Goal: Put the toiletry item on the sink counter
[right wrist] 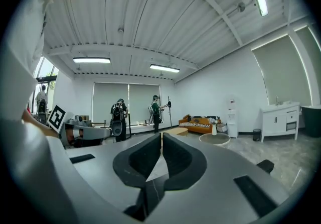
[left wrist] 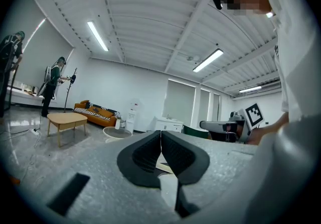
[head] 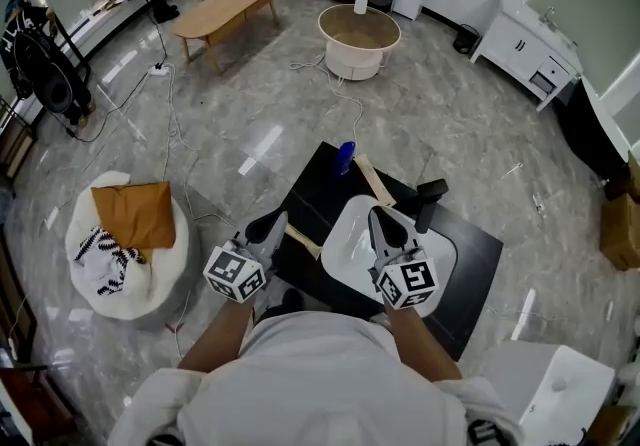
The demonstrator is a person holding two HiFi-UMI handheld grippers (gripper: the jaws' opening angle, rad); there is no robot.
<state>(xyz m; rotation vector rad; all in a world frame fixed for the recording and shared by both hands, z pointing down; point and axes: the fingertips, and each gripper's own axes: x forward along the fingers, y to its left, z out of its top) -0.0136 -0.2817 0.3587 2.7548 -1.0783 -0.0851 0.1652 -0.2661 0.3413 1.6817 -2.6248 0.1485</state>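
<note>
The small blue bottle (head: 345,156) stands upright at the far edge of the black rectangular table (head: 470,264), well apart from both tongs. It is at about 1 o'clock from the left tongs (head: 268,226) and 11 o'clock from the right tongs (head: 381,221). In the left gripper view the left tongs (left wrist: 160,135) are closed tip to tip with nothing gripped, and in the right gripper view the right tongs (right wrist: 161,137) are likewise pressed together and empty. The right tongs hover over the white oval sink basin (head: 342,234) sunk in the table, and the left tongs sit over the table's near left edge. A pale wooden stick (head: 372,179) lies slanted at the basin's far rim, between the right tongs and the bottle. A second pale stick (head: 302,240) lies just beside the left tongs at 3 o'clock. A black faucet (head: 430,202) stands at 2 o'clock from the right tongs. On the floor at 9 o'clock sits a white beanbag (head: 100,279) with an orange cushion (head: 135,214).
</note>
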